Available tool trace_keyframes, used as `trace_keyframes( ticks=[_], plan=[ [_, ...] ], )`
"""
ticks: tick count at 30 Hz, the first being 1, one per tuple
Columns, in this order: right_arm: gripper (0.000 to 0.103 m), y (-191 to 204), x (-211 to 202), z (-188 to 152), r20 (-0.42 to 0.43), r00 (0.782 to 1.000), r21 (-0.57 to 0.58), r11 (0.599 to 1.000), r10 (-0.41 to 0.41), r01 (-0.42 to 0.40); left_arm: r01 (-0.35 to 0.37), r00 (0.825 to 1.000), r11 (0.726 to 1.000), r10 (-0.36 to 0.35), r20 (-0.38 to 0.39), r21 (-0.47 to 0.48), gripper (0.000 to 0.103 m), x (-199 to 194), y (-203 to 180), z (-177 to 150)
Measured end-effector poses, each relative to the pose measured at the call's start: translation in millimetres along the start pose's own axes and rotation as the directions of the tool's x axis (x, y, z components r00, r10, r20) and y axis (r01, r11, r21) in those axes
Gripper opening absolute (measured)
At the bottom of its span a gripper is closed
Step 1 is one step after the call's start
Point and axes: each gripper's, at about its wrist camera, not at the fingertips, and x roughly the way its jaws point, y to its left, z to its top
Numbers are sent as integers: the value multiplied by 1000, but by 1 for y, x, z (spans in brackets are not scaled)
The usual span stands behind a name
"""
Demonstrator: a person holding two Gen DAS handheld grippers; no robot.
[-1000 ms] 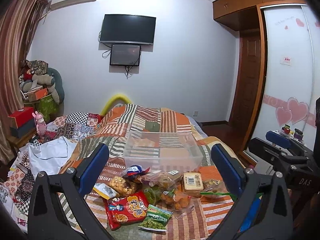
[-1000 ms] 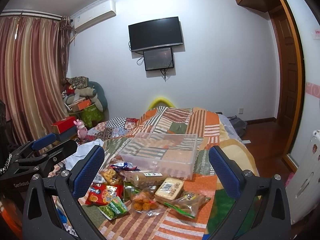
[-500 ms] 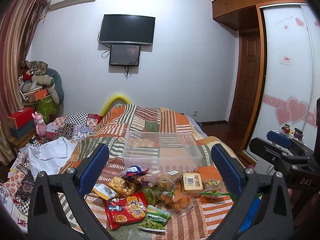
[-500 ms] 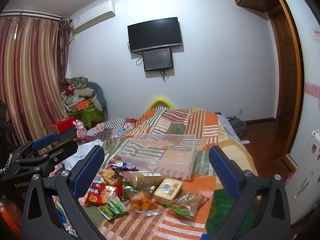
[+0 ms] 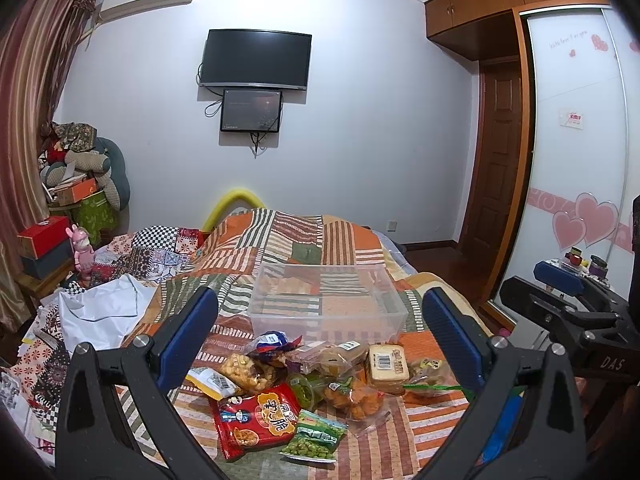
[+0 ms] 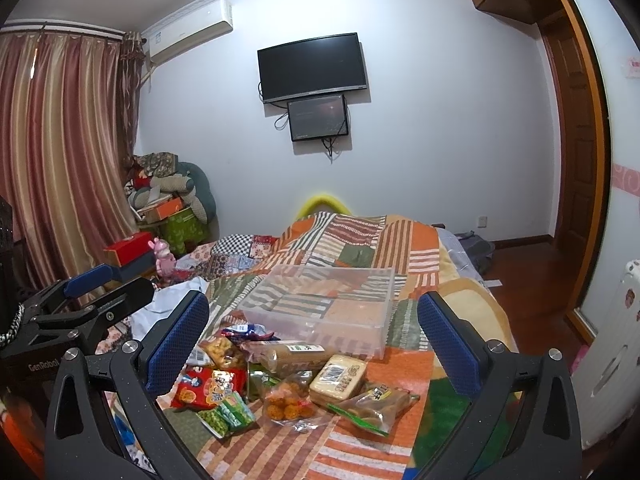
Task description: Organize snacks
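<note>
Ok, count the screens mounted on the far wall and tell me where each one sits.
2. The large black TV hangs high on the white wall; the smaller screen is mounted directly beneath it, cables dangling below. Both are dark. No others are visible.

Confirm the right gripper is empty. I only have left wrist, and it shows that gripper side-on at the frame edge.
Observer: In the right wrist view the right gripper is open, its blue pads wide apart with nothing between them.
Operator: Anything off the bed on that side? My view stops at the wardrobe door.
Observer: A white radiator stands to the right of the bed, across a strip of wooden floor.
Operator: Is the floor clear further along?
Observer: No. A grey bag lies on the floor against the bed's far right side.
</note>
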Motion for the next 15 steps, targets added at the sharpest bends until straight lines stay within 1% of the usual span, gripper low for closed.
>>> trace_keyframes(
  ticks=[8, 10, 12, 15],
  plan=[
    [103, -5, 6, -5, -15, 1000, 5, 1000, 7, -7, -7, 1000, 1000, 7, -23, 8, 103, 6, 3, 0],
    [101, -8, 9, -7, -25, 1000, 12, 1000, 6, -6, -3, 999, 1000, 3, -35, 13, 100, 9, 6, -1],
    [95, -11, 12, -9, -38, 999, 17, 1000, 10, -9, 6, 999, 1000, -5, -50, 18, 94, 12, 8, -2],
    [90, -18, 20, -13, -74, 997, 41, 999, 7, -4, 16, 996, 999, -13, -83, 34, 87, 19, 13, -7]
  ],
)
